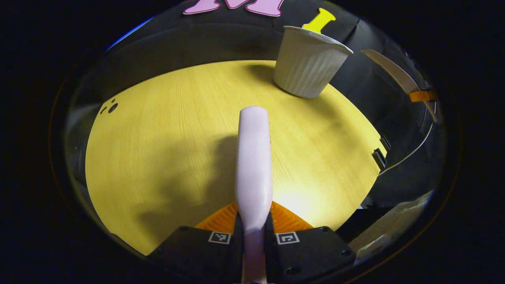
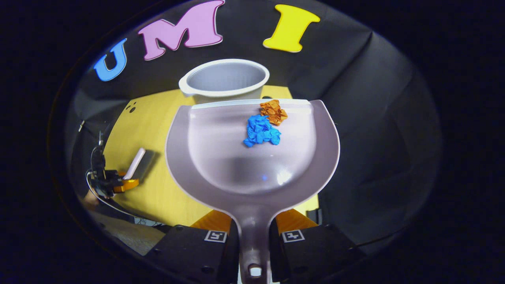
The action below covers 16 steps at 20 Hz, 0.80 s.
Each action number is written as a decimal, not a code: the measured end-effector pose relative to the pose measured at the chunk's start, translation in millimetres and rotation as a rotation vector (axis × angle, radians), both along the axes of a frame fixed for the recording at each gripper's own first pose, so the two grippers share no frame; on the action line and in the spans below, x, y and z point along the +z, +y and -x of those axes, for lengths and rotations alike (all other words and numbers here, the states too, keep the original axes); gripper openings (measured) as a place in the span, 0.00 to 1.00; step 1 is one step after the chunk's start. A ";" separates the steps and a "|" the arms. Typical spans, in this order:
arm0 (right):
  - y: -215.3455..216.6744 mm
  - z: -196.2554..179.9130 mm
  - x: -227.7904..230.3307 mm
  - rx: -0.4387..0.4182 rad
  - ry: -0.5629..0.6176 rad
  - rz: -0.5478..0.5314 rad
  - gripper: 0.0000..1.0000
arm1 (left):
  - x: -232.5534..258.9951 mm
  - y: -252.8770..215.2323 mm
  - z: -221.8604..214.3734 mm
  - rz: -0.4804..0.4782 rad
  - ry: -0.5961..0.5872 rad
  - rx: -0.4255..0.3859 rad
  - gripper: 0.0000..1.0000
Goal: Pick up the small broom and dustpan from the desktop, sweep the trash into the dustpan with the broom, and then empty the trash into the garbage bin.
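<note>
Blue and orange paper: the two crumpled wads, blue trash [image 2: 261,131] and orange trash [image 2: 274,111], lie touching each other in my dustpan [image 2: 221,157], near its front lip, a little right of centre.
Dustpan: pale lilac plastic, held roughly level above the desktop; its lip points at the garbage bin [image 2: 225,81] and, in the right gripper view, sits just short of the near rim.
Right jaws: my right gripper [image 2: 254,236] is closed narrow on the dustpan's handle, both fingers pressing it from either side.
Bin: white, ribbed, upright near the far edge of the yellow wood desktop [image 1: 165,130], mouth open toward me.
Step in hand: I judge the sweeping done and the emptying about to start.
How to do it well: I should carry the lip past the bin's near rim before I tip, then tilt forward slowly so the wads slide off the lip, not over a side wall. They sit right of centre, so I would centre them on the mouth, not the pan.
Risk: light paper may bounce off the rim; tipping early drops it on the table.
Left jaws: my left gripper [image 1: 254,230] is clamped on the broom handle [image 1: 254,157], held off to the side, well apart from the bin [image 1: 309,63]; best kept there.
</note>
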State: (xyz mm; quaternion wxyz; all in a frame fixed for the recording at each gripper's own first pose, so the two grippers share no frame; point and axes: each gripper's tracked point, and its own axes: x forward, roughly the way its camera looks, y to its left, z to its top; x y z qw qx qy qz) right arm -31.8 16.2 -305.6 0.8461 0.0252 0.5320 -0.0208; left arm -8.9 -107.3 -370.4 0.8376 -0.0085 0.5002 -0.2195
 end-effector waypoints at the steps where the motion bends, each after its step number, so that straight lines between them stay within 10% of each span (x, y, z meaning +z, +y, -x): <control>1: -6.2 3.4 -8.1 -0.002 -0.010 0.023 0.36 | -2.4 2.0 1.5 0.005 0.004 0.009 0.29; 16: 7.8 -75.7 0.3 0.321 0.123 0.418 0.36 | -5.3 47.3 23.9 -0.008 -0.021 0.100 0.27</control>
